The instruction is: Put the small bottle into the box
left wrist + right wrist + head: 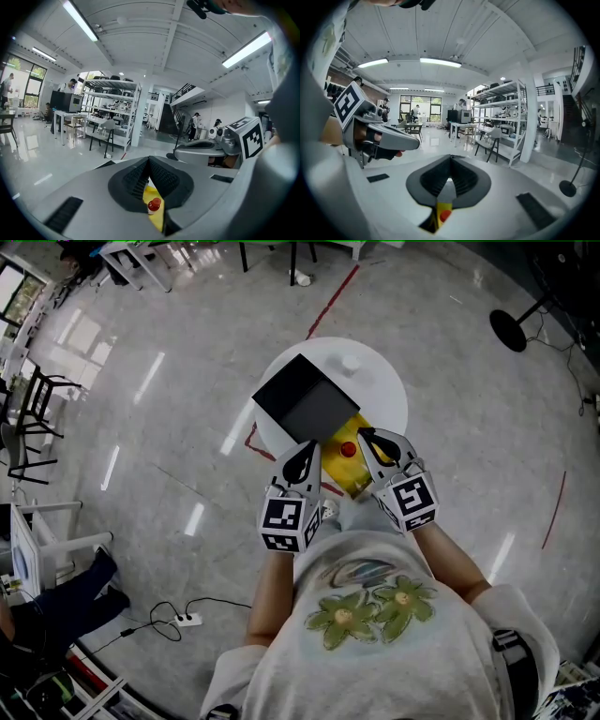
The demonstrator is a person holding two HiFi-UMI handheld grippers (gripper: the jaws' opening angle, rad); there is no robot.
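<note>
A small bottle with a red cap stands on a yellow box part at the near edge of the round table. A black box lies just behind it. My left gripper hovers left of the bottle and my right gripper right of it, both with jaws together and nothing between them. In the left gripper view the shut left gripper sits above the bottle, which shows below the jaws. The right gripper view shows the shut right gripper with the red cap below it.
The round white table also carries a small white object at its far side. Red tape lines mark the floor. A black fan base stands far right, and a power strip lies near left.
</note>
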